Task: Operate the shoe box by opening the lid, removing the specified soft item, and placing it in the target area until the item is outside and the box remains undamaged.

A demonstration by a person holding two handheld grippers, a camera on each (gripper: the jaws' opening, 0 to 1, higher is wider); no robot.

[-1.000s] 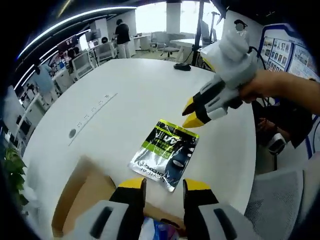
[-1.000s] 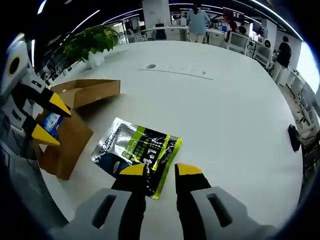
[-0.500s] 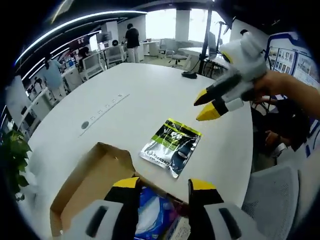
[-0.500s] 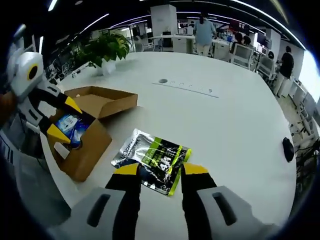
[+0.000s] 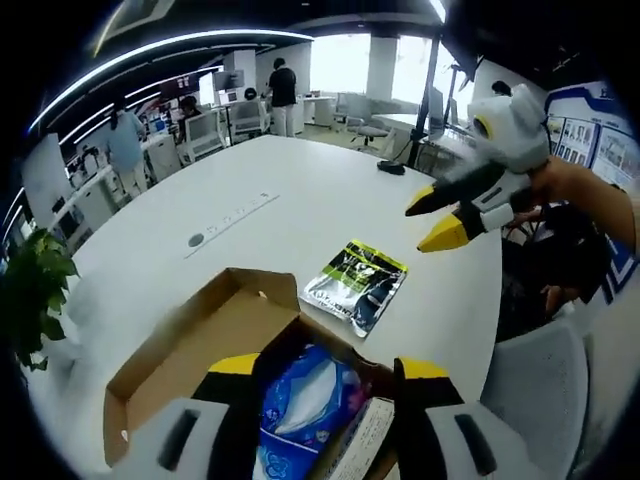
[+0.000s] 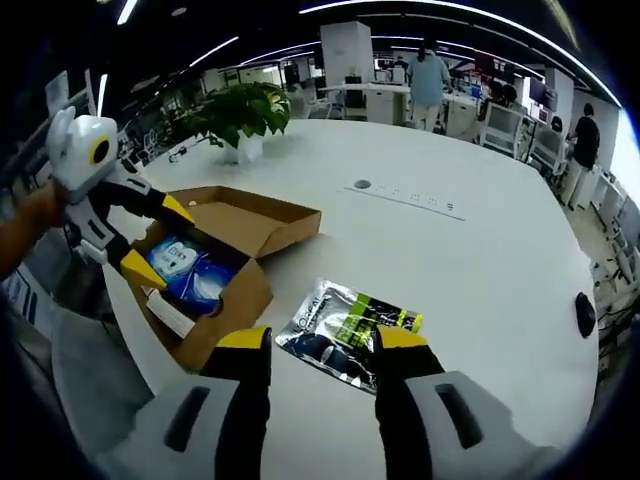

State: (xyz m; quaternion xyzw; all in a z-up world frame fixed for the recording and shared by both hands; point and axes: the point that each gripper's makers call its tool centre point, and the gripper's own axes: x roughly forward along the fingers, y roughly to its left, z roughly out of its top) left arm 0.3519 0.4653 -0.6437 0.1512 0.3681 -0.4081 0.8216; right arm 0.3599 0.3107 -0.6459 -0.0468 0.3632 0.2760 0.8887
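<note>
white table (image 6: pixel 480 260), open shoe box (image 6: pixel 215 265), pouch (image 5: pixel 355 285) beside, plant (image 6: pixel 240 110) in rt view

brown cardboard shoe box (image 6: pixel 225 262), blue-white pack (image 5: pixel 305 395), silver, green and black pouch (image 6: pixel 348 331), white table (image 6: pixel 480 260).

Left gripper view: looks down from just above the open shoe box (image 5: pixel 210 345), facing across the white table (image 5: pixel 290 215) toward the right gripper (image 5: pixel 440 218). Right gripper view: higher and farther back, facing the opposite way toward the left gripper (image 6: pixel 140 240). Both views share the shoe box (image 6: pixel 225 270), the foil pouch (image 5: pixel 355 285) (image 6: pixel 350 330) and the table (image 6: pixel 480 260).
</note>
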